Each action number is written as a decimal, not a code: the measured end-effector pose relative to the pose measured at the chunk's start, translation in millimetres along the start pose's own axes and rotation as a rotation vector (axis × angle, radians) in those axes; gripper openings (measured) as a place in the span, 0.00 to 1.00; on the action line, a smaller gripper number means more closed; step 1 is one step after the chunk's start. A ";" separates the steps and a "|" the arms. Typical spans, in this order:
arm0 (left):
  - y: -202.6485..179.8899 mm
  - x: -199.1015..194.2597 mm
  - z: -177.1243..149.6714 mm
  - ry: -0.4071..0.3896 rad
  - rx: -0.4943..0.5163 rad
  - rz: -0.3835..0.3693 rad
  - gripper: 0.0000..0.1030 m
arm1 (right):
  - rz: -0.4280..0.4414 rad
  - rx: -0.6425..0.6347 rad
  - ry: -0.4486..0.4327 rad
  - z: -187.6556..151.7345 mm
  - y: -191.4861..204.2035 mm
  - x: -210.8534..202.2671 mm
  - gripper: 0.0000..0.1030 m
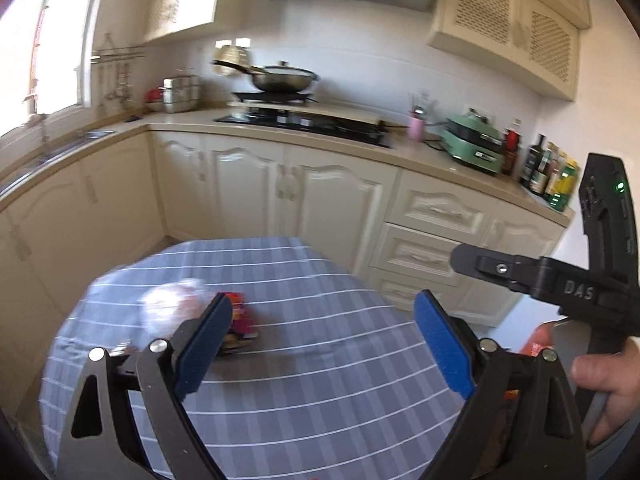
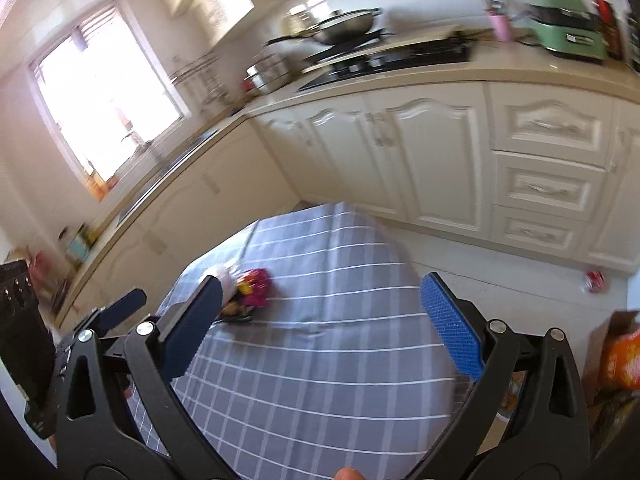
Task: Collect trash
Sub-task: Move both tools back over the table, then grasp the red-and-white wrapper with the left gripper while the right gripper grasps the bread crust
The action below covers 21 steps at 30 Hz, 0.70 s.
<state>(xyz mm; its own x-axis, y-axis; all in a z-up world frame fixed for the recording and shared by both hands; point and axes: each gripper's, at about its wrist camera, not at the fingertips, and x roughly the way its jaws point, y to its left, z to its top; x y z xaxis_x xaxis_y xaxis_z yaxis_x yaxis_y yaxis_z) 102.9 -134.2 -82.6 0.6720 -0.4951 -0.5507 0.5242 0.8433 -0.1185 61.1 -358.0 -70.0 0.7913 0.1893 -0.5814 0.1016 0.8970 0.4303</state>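
I see a kitchen, and both pictures are a bit blurry. Both of my tongs hang over a small table (image 1: pixel 328 392) with a gray striped cloth on it.

My left gripper (image 1: pixel 324 344) is spread wide apart and has nothing in it. My right gripper (image 2: pixel 320 320) is spread wide apart too, with nothing between its blue pads (image 2: pixel 450 326). In the left picture I can also see the right gripper off to the side, with a hand (image 1: pixel 608 384) around its handle.

The trash is on the far left part of the table. There is a bright wrapper (image 1: pixel 240 330) with pink, yellow and dark colors, lying flat on the cloth. Touching it on the left is a pale crumpled thing (image 1: pixel 172 304), too blurry for me to say what it is. Both sit just past my left finger tips in each picture, and neither tong touches them.

A red can (image 2: pixel 596 280) lies on the floor by the cupboards. An orange bag (image 2: pixel 620 360) is at the right edge, beside the table.

Behind it all is a counter (image 1: pixel 360 148) with a pan (image 1: pixel 280 78) on the stove and a green cooker (image 1: pixel 476 142).
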 end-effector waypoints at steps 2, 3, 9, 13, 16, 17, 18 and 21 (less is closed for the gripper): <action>23.7 -6.8 -5.5 -0.005 -0.012 0.034 0.87 | 0.022 -0.041 0.018 -1.9 16.5 9.3 0.94; 36.8 -10.3 -9.4 -0.005 -0.017 0.051 0.87 | 0.037 -0.061 0.029 -2.6 26.4 15.9 0.94; 104.4 -14.2 -33.2 0.024 -0.069 0.158 0.87 | 0.082 -0.173 0.104 -11.0 72.7 58.1 0.94; 144.9 -2.0 -49.6 0.069 -0.089 0.217 0.87 | 0.090 -0.251 0.171 -21.8 95.1 93.1 0.94; 166.4 15.0 -61.9 0.119 -0.085 0.248 0.87 | 0.100 -0.313 0.229 -30.3 110.1 121.6 0.92; 173.1 20.5 -66.0 0.133 -0.081 0.261 0.87 | 0.109 -0.329 0.249 -32.5 113.4 129.8 0.87; 180.3 28.4 -69.9 0.151 -0.082 0.267 0.87 | 0.115 -0.352 0.277 -36.1 119.0 142.2 0.82; 198.0 49.7 -78.1 0.191 -0.087 0.264 0.87 | 0.121 -0.392 0.323 -40.2 126.8 167.3 0.70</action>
<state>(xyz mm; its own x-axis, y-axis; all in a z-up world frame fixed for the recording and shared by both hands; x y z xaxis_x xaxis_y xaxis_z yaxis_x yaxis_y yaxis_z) 199.2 24.5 -198.0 0.6643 -0.2160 -0.7156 0.2928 0.9560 -0.0168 182.1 -196.6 -140.4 0.5509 0.3588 -0.7535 -0.2610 0.9316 0.2528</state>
